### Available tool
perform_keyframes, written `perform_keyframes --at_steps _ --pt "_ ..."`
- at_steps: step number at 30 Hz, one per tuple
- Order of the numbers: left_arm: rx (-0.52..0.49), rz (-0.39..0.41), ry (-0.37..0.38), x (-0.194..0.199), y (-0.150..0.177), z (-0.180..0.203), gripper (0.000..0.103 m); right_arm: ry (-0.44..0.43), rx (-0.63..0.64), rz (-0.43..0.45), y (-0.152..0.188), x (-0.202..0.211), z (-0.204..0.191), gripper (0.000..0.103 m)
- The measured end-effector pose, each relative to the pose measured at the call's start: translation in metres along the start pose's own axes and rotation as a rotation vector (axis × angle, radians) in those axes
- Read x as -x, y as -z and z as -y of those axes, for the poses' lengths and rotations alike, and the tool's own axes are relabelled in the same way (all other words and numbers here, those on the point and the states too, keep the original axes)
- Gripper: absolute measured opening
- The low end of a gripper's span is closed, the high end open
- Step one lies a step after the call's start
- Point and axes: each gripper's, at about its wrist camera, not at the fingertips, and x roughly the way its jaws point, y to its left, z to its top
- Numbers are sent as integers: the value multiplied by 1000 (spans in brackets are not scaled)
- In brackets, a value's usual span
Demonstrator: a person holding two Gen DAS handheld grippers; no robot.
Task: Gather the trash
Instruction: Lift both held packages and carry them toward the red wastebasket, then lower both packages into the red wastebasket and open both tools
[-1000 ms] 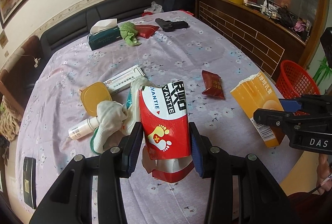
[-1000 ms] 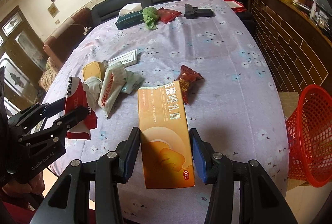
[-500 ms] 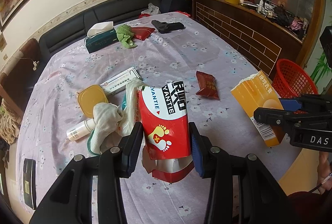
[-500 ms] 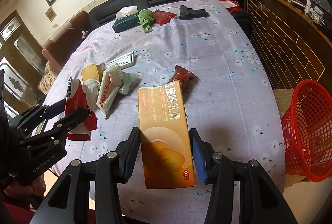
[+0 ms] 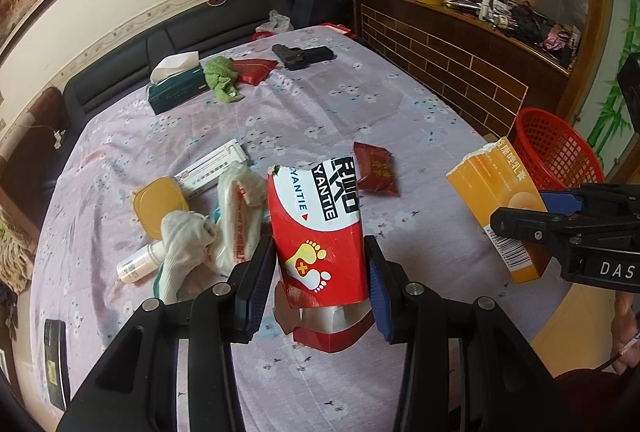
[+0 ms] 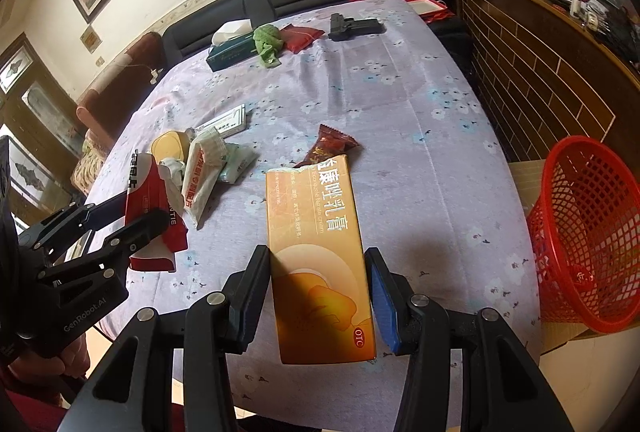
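Your left gripper (image 5: 320,264) clamps the torn red box (image 5: 320,232); your right gripper (image 6: 318,292) pinches the orange box (image 6: 320,252), both above the table (image 6: 400,136), left of the red basket (image 6: 580,232). Swing carelessly and a box may snag the basket's rim and slip free

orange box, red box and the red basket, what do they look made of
Orange box: thin printed cardboard with a slight sheen; its top edge is torn ragged. Red box: glossy printed cardboard, torn and crumpled open. Red basket: probably moulded plastic, an open lattice you can see through.
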Motion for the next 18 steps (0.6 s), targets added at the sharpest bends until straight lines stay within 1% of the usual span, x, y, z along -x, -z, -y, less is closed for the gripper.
perform_keyframes --at_steps 5,9,15,18 --pt "-29 8 20 0 -8 14 42 12 -32 15 3 10 12 51" --pt "-52 14 51 0 -15 28 42 27 -71 34 5 22 27 51" --pt "-98 20 112 -1 -30 58 42 62 -153 78 10 46 60 52" --pt "-115 13 163 -3 -40 76 42 82 -217 101 13 60 85 52"
